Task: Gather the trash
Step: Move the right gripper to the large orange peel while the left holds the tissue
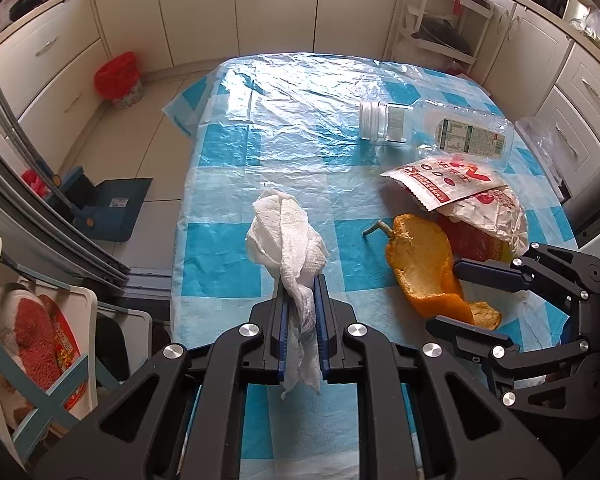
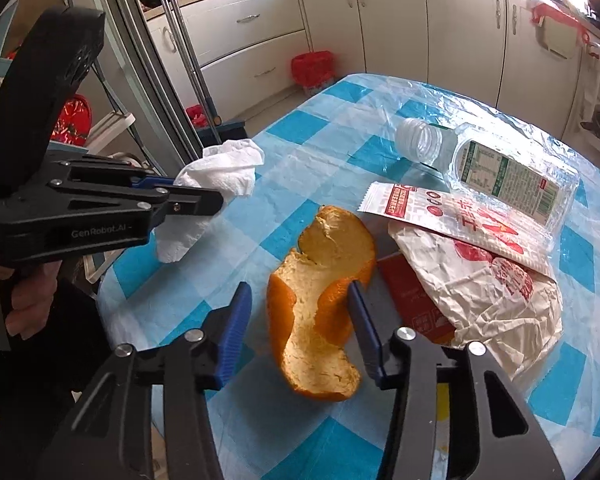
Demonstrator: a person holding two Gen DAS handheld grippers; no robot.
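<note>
My left gripper [image 1: 300, 280] is shut on a crumpled white paper towel [image 1: 287, 232], held just above the blue-and-white checked tablecloth [image 1: 300, 120]. In the right wrist view, the left gripper [image 2: 197, 192] and the paper towel [image 2: 223, 168] are at the left. My right gripper [image 2: 297, 288] straddles an orange peel [image 2: 316, 320] lying on the cloth. Its right pad is at the peel's edge and its left pad stands clear, so the jaws are open around it. The left wrist view shows the right gripper [image 1: 444, 296] beside the orange peel [image 1: 420, 256].
An empty clear plastic bottle [image 2: 500, 176] lies on its side at the back right. A red-and-white wrapper [image 2: 460, 216], a crumpled paper bag [image 2: 492, 292] and a red carton [image 2: 412, 300] lie right of the peel. A red-lined bin [image 1: 117, 80] and a blue dustpan [image 1: 115, 204] are on the floor.
</note>
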